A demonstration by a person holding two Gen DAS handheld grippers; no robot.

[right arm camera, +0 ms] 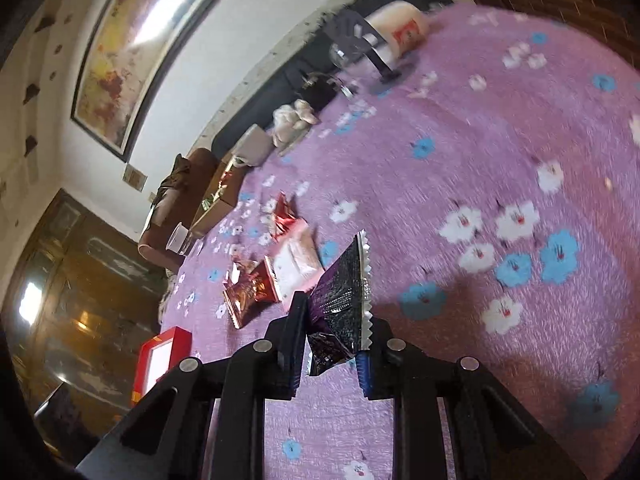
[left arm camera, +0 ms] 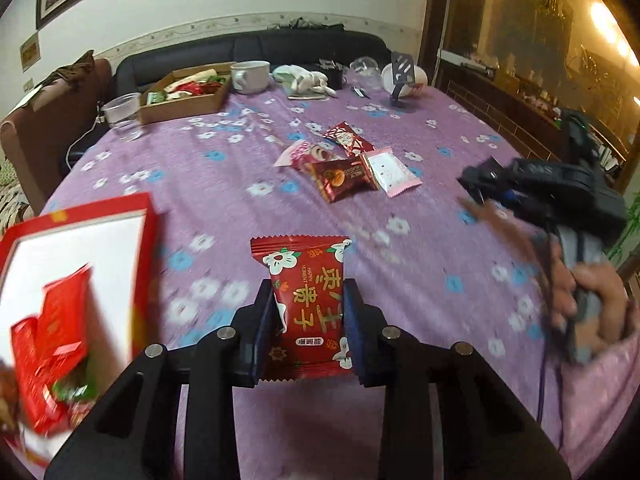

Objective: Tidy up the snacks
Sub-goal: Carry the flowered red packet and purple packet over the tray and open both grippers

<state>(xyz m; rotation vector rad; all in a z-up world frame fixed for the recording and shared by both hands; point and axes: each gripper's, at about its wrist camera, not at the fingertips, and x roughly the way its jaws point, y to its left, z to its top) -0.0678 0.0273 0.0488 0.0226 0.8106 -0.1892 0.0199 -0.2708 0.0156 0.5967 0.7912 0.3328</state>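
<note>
The left tool [left arm camera: 308,320] is clamped across the middle of a red jujube snack packet [left arm camera: 306,304], held above the worktop [left arm camera: 224,184] beside the red box [left arm camera: 80,280]; the right tool [right arm camera: 332,344] pinches a dark purple foil packet [right arm camera: 340,304]. Both packets appear light, crinkly and slippery. A grip across the filled body seems safer than one on the thin crimped seal.

We see the left gripper [left arm camera: 308,304]: black angular frame, round silver screw heads on the linkages, dark blue ridged pads [left arm camera: 266,320]. The right gripper [right arm camera: 332,332] is built alike, black arms, silver screws, blue toothed pads [right arm camera: 363,372]. From the left view its body is black and grey, cable trailing. The sleeve [left arm camera: 600,396] is pink.
</note>
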